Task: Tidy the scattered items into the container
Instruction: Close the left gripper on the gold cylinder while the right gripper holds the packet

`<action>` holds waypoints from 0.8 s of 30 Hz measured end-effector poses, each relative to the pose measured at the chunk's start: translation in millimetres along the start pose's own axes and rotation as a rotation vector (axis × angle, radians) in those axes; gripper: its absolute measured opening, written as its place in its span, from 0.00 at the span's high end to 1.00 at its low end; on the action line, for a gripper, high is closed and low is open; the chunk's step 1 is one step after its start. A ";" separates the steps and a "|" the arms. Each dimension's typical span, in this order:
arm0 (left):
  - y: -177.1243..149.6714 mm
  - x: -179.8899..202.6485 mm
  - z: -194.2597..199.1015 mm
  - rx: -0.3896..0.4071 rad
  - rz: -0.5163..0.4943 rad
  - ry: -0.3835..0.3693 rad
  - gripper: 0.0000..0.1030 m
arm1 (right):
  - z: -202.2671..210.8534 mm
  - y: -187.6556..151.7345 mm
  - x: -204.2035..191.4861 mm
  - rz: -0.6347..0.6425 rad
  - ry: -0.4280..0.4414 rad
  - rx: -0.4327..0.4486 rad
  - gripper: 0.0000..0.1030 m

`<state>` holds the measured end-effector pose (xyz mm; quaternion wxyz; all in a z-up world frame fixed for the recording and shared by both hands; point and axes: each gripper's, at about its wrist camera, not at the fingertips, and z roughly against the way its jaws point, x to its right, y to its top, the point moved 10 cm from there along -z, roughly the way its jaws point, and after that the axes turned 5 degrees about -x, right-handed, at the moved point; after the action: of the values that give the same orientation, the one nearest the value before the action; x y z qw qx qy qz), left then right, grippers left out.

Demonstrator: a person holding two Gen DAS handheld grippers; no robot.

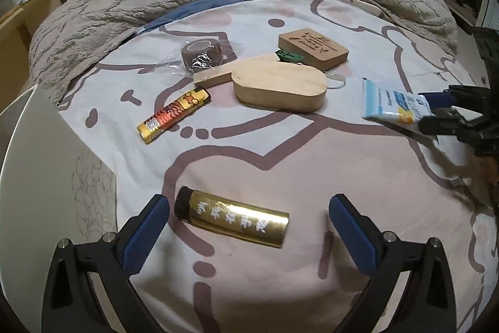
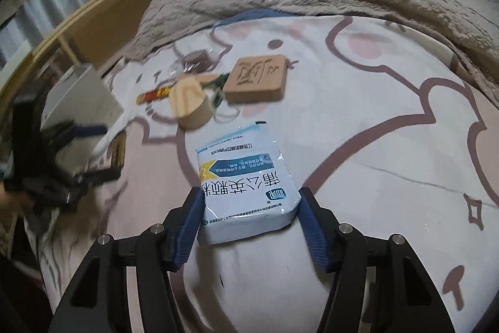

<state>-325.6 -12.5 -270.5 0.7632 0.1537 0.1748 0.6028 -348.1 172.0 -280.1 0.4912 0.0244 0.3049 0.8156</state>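
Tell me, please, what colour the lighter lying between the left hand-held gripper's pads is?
Shiny gold lighter with a black cap and white lettering; clearest in the left wrist view.

The left tool (image 1: 246, 217) points steeply down at the bed (image 1: 312, 170), its two blue-padded fingers (image 1: 146, 233) spread wide apart and pressing on nothing; a gold lighter (image 1: 232, 219) lies on the bed between them, nearer the left finger. The right tool (image 2: 249, 220) also tilts downward, its blue pads (image 2: 190, 227) clamped against both sides of a white and blue sachet (image 2: 243, 180), which it holds clear of the bed. From the left wrist view, the right tool (image 1: 433, 111) shows at the right edge, reaching in sideways. No hand or sleeve shows clearly.
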 end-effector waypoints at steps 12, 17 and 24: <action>-2.2 6.6 -18.0 -0.076 0.068 -0.076 0.00 | -2.7 -12.7 -6.3 0.199 -0.183 -0.033 0.12; -12.1 31.3 -15.9 -0.103 0.020 -0.128 0.00 | 3.2 -9.9 14.0 0.188 -0.259 -0.035 0.12; -20.0 52.2 -10.9 -0.103 -0.020 -0.155 0.00 | 11.7 -4.5 49.3 0.088 -0.312 -0.021 0.12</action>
<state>-302.1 34.1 -293.3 0.7872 0.1588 0.0856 0.5897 -366.0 219.2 -285.7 0.4965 0.1591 0.2150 0.8258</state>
